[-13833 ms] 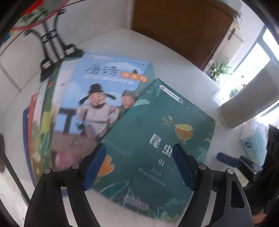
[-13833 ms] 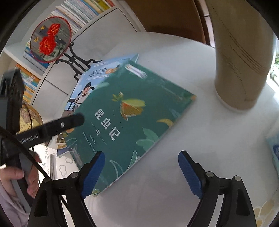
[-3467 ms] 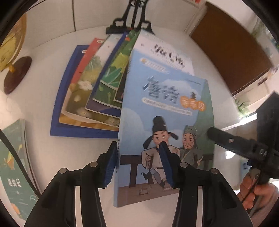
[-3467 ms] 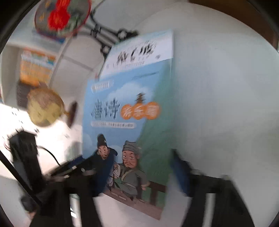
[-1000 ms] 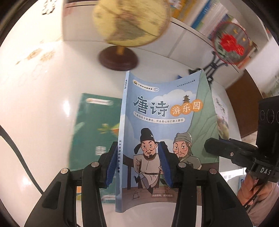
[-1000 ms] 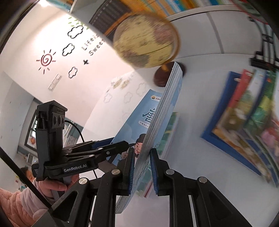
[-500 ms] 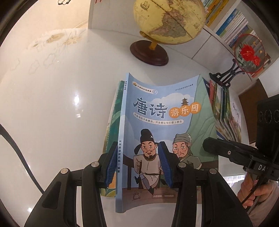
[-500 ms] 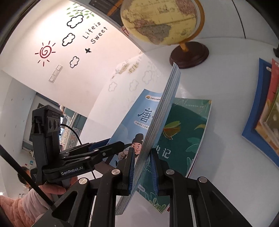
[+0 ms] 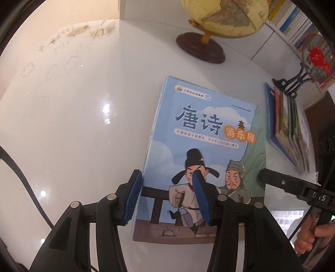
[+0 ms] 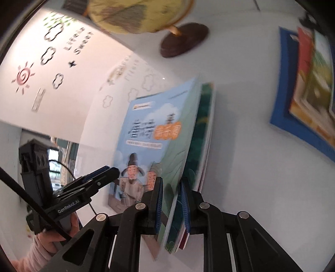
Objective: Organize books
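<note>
While the light-blue paperback with two cartoon figures on its cover [image 9: 209, 150] sits tilted over the dark green paperback [image 10: 203, 129] on the glossy white table [image 9: 73, 125], it looks to me only half set down. Its spine side seems low and its open edge is raised. The right tongs [image 10: 171, 203] are clamped on that raised edge, so I'd judge one finger is caught between the two books.

The left tongs [image 9: 167, 188] have just been opening. They stand partly apart over the spine corner with the cover behind them, nothing pinched between the pads. Whether the tips touch the cover, I cannot tell.

What could go wrong from here:
- If the right tongs pull out sideways while clamped, the blue paperback would slide off square, or the green paperback would be dragged across the slick top.
- If they let go with the edge raised, the blue paperback would slap down and could skid, since nothing on the left pins it.
- The soft cover may crease where the pads bite.
- A wide swing on the way out could reach the yellow globe on its dark wooden base [image 9: 226, 18], which stands near, or the fanned row of picture books [image 9: 289, 129] on the far side.
</note>
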The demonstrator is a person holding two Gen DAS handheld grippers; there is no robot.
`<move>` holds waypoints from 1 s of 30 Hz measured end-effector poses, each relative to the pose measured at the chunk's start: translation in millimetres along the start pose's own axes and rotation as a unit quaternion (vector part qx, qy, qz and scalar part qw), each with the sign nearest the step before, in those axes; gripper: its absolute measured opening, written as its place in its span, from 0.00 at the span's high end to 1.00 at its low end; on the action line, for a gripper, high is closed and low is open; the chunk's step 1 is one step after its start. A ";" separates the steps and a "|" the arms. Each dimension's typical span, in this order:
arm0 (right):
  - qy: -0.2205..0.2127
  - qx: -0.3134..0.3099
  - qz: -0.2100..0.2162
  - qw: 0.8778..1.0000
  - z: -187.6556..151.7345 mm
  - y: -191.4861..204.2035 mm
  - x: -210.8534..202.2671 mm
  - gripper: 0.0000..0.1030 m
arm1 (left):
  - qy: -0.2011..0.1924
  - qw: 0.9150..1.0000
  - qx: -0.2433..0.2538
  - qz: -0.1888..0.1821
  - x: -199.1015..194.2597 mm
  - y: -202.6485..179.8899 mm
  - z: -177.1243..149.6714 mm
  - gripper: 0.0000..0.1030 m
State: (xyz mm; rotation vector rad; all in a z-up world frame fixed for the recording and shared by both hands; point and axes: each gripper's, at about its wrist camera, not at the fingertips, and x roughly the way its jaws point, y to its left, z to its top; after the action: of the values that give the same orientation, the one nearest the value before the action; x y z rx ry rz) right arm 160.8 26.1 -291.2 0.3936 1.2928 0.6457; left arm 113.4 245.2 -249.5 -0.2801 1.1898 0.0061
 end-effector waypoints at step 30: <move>-0.124 0.098 -0.048 0.986 -46.5 -79.6 -97.8 0.47 | -0.010 0.999 0.035 -0.038 -11.5 -95.1 20.0 0.29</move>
State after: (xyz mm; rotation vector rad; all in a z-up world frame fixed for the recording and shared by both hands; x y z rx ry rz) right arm 120.0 -101.3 -277.0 0.5509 1.1315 0.3752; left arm 141.8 159.4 -212.0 -0.2634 1.1566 -0.0992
